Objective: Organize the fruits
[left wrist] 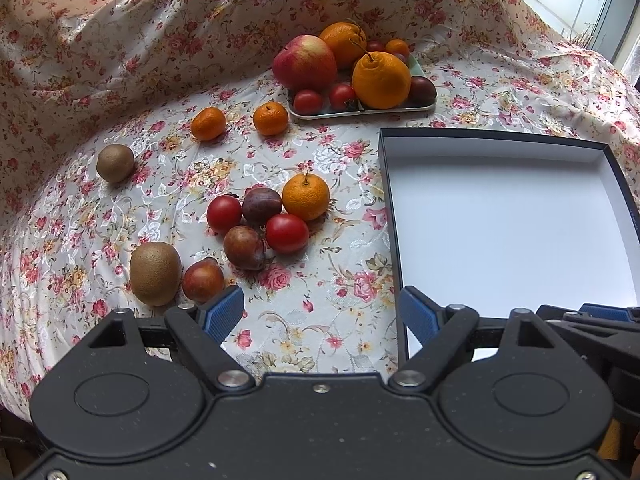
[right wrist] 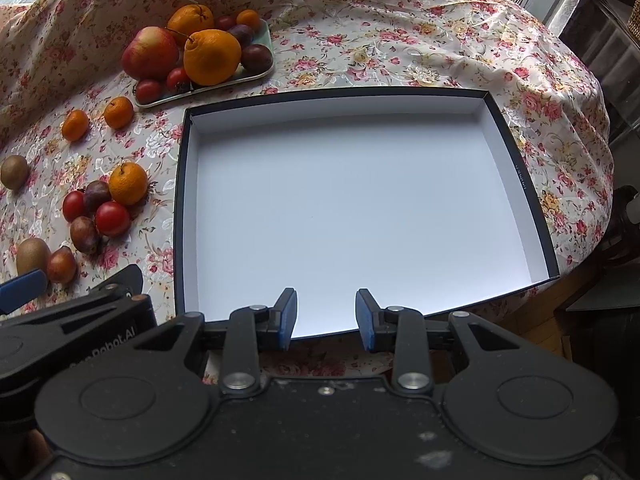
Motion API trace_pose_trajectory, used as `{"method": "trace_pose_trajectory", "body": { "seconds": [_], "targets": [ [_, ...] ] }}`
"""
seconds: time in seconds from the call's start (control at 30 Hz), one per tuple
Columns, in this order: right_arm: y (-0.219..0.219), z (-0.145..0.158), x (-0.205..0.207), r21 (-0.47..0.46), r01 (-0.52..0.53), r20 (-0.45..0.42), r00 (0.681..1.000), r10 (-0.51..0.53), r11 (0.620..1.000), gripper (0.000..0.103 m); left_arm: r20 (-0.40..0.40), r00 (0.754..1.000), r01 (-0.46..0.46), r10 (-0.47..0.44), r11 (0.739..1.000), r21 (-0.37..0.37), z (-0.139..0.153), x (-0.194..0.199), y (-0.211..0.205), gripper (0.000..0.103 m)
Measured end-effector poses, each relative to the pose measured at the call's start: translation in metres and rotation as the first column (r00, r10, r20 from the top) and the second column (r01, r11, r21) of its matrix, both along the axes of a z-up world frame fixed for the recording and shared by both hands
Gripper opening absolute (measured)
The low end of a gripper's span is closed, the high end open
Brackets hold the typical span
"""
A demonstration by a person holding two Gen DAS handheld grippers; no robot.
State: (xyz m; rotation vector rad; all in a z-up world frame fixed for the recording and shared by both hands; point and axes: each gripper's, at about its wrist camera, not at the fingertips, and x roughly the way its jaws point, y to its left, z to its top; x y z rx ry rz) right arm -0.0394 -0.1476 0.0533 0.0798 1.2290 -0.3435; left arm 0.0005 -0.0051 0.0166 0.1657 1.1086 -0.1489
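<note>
Loose fruit lies on the flowered cloth: a cluster with a tangerine (left wrist: 306, 196), tomatoes (left wrist: 287, 233) and plums (left wrist: 244, 247), a kiwi (left wrist: 155, 273) with a plum (left wrist: 203, 280) beside it, a second kiwi (left wrist: 115, 163), and two small tangerines (left wrist: 208, 123). An empty white box with a dark rim (left wrist: 500, 220) lies at the right; it fills the right wrist view (right wrist: 352, 216). My left gripper (left wrist: 322, 312) is open and empty, above the cloth just left of the box. My right gripper (right wrist: 326, 314) is open and empty over the box's near edge.
A pale green tray (left wrist: 362, 112) at the back holds an apple (left wrist: 305, 62), two large oranges and small fruit; it also shows in the right wrist view (right wrist: 208, 86). The cloth rises in folds behind. The table's edge drops off right of the box (right wrist: 592, 216).
</note>
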Motion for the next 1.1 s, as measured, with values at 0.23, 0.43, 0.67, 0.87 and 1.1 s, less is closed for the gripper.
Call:
{"method": "trace_pose_trajectory", "body": {
  "seconds": [0.23, 0.43, 0.67, 0.87, 1.1],
  "targets": [
    [-0.0006, -0.0004, 0.0003, -0.001, 0.002, -0.005, 1.000, -0.002, 1.000, 0.034, -0.004, 1.000, 0.003, -0.003, 1.000, -0.008, 0.0004, 0.0002, -0.0023, 0.086],
    [-0.0014, -0.0003, 0.0003, 0.003, 0.002, -0.009, 1.000, -0.002, 1.000, 0.034, -0.014, 1.000, 0.003, -0.003, 1.000, -0.014, -0.0010, 0.0010, -0.0037, 0.086],
    [-0.0034, -0.0005, 0.0006, 0.004, 0.008, -0.020, 1.000, -0.008, 1.000, 0.034, -0.031, 1.000, -0.003, 0.002, 1.000, -0.022, -0.0029, 0.0025, -0.0031, 0.086],
    [-0.0029, -0.0005, 0.0006, 0.004, 0.010, -0.036, 0.999, -0.010, 1.000, 0.034, -0.051, 0.999, 0.000, -0.001, 1.000, -0.030, -0.0057, 0.0031, -0.0045, 0.086],
    [-0.0022, 0.0001, -0.0003, 0.002, 0.010, -0.032, 0.999, -0.010, 1.000, 0.034, -0.053, 0.999, 0.005, -0.006, 1.000, -0.029, -0.0061, 0.0027, -0.0065, 0.086]
  ]
}}
